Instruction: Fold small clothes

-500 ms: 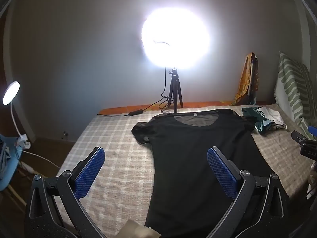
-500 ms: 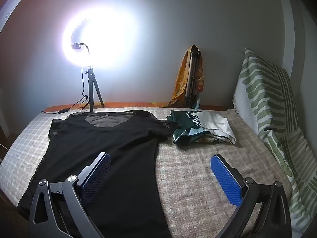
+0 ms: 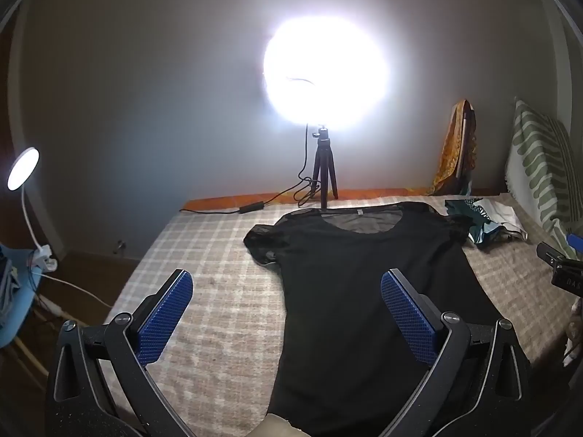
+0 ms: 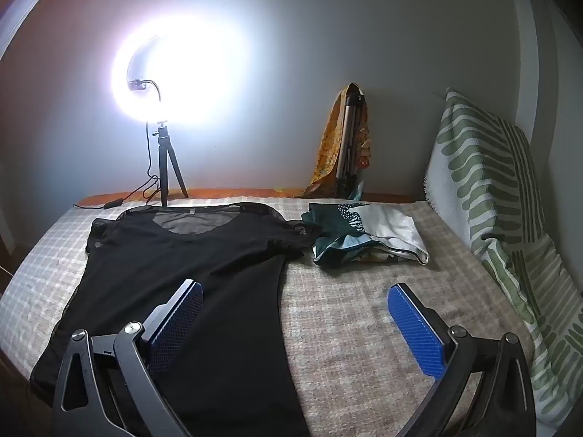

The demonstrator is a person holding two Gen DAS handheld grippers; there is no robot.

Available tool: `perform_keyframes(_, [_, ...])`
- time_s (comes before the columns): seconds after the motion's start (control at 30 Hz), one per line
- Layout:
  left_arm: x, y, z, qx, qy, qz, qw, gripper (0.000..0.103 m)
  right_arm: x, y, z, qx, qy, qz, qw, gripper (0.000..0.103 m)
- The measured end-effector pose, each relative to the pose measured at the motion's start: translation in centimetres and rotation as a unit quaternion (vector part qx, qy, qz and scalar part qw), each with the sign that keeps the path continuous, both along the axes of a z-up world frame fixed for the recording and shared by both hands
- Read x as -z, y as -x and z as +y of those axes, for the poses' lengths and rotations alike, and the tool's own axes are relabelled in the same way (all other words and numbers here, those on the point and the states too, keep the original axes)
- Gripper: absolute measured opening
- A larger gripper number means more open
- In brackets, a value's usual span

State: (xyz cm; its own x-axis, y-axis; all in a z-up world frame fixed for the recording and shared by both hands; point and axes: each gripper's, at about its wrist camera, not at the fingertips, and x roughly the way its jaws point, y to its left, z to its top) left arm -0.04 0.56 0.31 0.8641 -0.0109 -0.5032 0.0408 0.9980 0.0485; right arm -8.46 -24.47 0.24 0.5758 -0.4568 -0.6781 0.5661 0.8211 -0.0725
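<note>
The black top (image 4: 189, 266) lies flat on the bed (image 4: 346, 327), neckline toward the ring light (image 4: 182, 69). It looks thin, limp and light, likely to sag and slip, so pinch a sleeve or hem edge. Both the left gripper (image 3: 288, 313) and right gripper (image 4: 295, 324) hover spread apart, holding nothing. Right of the top, touching its sleeve, sits a teal-and-white garment (image 4: 364, 233); beyond that a striped pillow (image 4: 492, 196).

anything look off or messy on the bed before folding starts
The black top lies spread flat, but its left sleeve is bunched up. Beside its other sleeve, a teal and white garment sits crumpled rather than laid out. Nothing looks damaged.
</note>
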Motion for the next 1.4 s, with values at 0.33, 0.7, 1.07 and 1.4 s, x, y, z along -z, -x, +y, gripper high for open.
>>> perform_keyframes(0.33, [0.4,0.7,-0.2,0.005,-0.006,0.001,1.0,0.103,-0.5,0.8,-0.2,0.003,0.006,0.001,1.0,0.103])
perform_keyframes(0.7, [0.4,1.3,0.0,0.004,-0.007,0.003,1.0,0.103,-1.2,1.5,-0.1,0.01,0.009,-0.003,1.0,0.103])
perform_keyframes(1.07, [0.2,2.1,0.4,0.004,-0.005,-0.002,1.0,0.103,-1.5,1.6,0.2,0.007,0.014,-0.005,1.0,0.103])
perform_keyframes(1.4, [0.0,2.3,0.4,0.0,-0.004,-0.002,1.0,0.103,-2.2,1.5,1.0,0.006,0.024,-0.004,1.0,0.103])
